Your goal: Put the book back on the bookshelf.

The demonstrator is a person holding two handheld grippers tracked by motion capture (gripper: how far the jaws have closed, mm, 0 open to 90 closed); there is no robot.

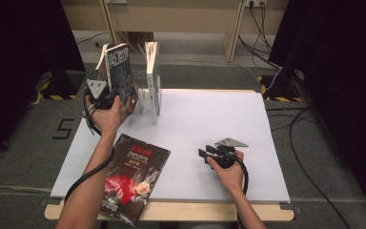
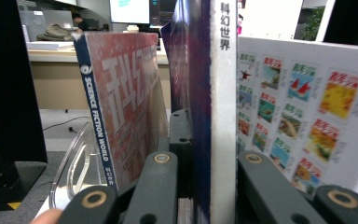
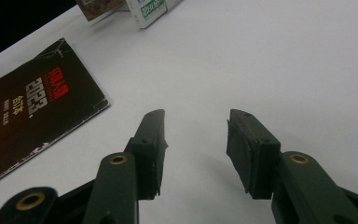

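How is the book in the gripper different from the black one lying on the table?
The held magazine stands upright, clamped in the left gripper; the black magazine lies flat, untouched. The held magazine has a blue cover and white spine; the black magazine has red lettering. Both are thin softcovers.

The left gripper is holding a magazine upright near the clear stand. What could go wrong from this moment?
1. The left gripper is shut on the dark magazine only near its spine, so the thin magazine might sag or twist.
2. The red magazine leans close beside it in the clear stand; a push could tip it over.
3. The black magazine overhangs the table edge, near the forearm, and could be knocked off.
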